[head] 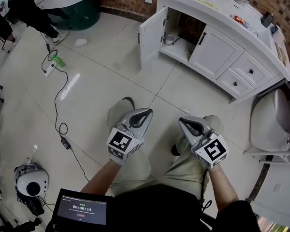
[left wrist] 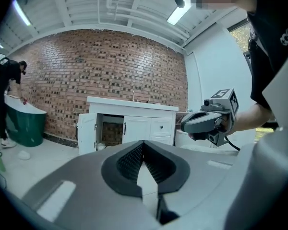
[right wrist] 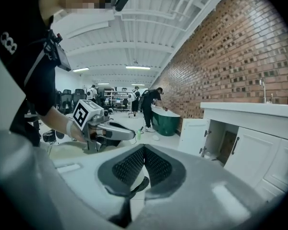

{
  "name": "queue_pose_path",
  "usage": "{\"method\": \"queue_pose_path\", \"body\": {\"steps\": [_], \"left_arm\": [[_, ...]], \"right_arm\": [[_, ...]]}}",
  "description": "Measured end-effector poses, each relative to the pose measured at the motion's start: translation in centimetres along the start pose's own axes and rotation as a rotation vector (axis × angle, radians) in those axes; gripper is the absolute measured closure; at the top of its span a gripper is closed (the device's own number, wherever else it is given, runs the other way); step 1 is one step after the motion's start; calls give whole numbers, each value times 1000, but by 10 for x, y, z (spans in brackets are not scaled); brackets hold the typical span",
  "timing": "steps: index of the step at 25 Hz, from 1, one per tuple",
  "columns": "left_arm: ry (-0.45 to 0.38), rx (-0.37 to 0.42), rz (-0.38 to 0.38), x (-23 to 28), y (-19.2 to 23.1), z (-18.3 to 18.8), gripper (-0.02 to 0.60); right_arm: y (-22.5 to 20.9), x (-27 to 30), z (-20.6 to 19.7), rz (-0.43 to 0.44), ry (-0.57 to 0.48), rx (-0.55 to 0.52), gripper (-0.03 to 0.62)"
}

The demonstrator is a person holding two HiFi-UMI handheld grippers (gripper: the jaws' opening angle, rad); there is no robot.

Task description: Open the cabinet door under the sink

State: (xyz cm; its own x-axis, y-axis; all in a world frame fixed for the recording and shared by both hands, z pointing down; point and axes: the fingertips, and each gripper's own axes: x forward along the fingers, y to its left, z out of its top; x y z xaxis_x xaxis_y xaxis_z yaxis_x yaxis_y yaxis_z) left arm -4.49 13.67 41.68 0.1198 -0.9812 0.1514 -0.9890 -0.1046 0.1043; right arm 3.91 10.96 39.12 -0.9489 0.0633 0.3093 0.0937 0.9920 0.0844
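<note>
The cabinet door at the vanity's left end stands swung out, roughly square to the vanity's front. It is upright on its hinges, and the dark compartment under the sink is exposed behind it, so I judge the opening done. The next door along the vanity's front, with a black handle, is closed. Both claws are well away from the vanity, out over the floor, with the open door lying ahead of them. My left gripper is more directly in line with it, and the right gripper faces further along the front. The left gripper view shows its jaws pressed together on nothing, and the door's outer face. The right gripper view shows its jaws closed and empty too, and shows the inner face with both hinges, which the head view barely shows.
</note>
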Motion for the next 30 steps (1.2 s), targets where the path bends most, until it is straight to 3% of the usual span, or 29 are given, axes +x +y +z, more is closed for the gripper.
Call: {"method": "queue_pose_path", "body": {"steps": [5, 11, 14, 18, 24, 30], "left_arm": [[7, -56, -12, 6, -30, -10, 571], [47, 6, -15, 22, -72, -33, 566], [33, -37, -40, 29, -80, -33, 566], [40, -105, -57, 35, -77, -31, 566], [115, -2, -72, 46, -93, -43, 566], [96, -43, -89, 48, -95, -40, 566]], "right_arm": [[2, -28, -24, -6, 2, 29, 603], [-20, -65, -73, -57, -22, 82, 603], [-29, -80, -92, -73, -54, 114, 603], [-31, -88, -89, -86, -61, 114, 603], [-34, -97, -98, -95, -36, 120, 603], [-33, -100, -103, -101, -23, 103, 603]]}}
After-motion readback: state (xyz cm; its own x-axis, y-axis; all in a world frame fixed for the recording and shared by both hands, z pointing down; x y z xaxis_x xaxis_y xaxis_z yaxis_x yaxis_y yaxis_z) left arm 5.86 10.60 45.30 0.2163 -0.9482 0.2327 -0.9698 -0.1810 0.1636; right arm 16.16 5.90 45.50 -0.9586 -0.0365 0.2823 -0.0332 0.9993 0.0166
